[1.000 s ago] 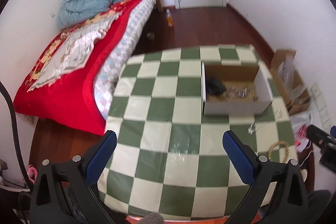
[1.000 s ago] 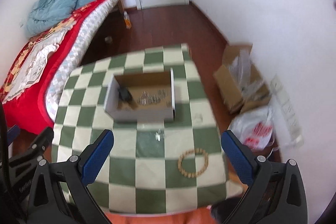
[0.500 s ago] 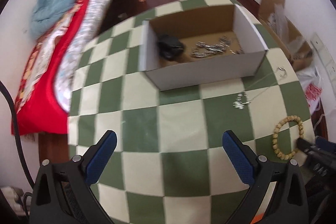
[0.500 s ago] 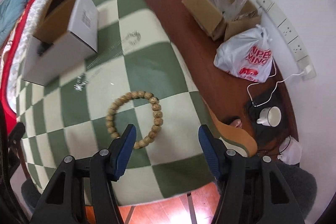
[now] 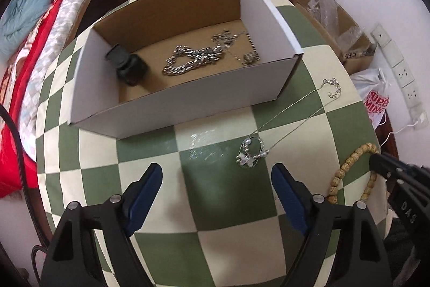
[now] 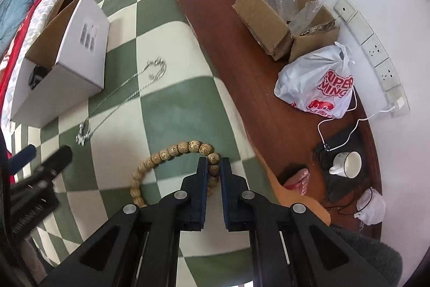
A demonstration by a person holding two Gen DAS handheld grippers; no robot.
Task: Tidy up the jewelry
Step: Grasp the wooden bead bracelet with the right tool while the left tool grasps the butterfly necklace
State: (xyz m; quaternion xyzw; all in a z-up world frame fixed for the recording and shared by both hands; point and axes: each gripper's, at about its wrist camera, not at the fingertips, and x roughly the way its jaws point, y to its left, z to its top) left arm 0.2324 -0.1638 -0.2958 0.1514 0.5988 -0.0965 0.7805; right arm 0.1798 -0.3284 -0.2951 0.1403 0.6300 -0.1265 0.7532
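A wooden bead bracelet (image 6: 172, 149) lies on the green and cream checked table near its right edge; it also shows in the left wrist view (image 5: 349, 171). My right gripper (image 6: 214, 167) is shut on the bracelet's right side, beads pinched between its blue pads. A thin silver necklace (image 5: 252, 149) with a pendant lies on the cloth beside the white cardboard box (image 5: 188, 101); it also shows in the right wrist view (image 6: 121, 98). The box holds a silver chain (image 5: 193, 59) and a black object (image 5: 129, 67). My left gripper (image 5: 216, 184) is open and empty, just short of the pendant.
The table's right edge (image 6: 258, 152) drops to a wooden floor with a cardboard box (image 6: 282, 26), a white plastic bag (image 6: 319, 82), a mug (image 6: 346, 163) and a cable. A bed with a red quilt (image 5: 29, 66) stands to the left.
My right gripper has come down and closed on the bead bracelet. My left gripper has moved forward and lower toward the box and the silver necklace, staying open.
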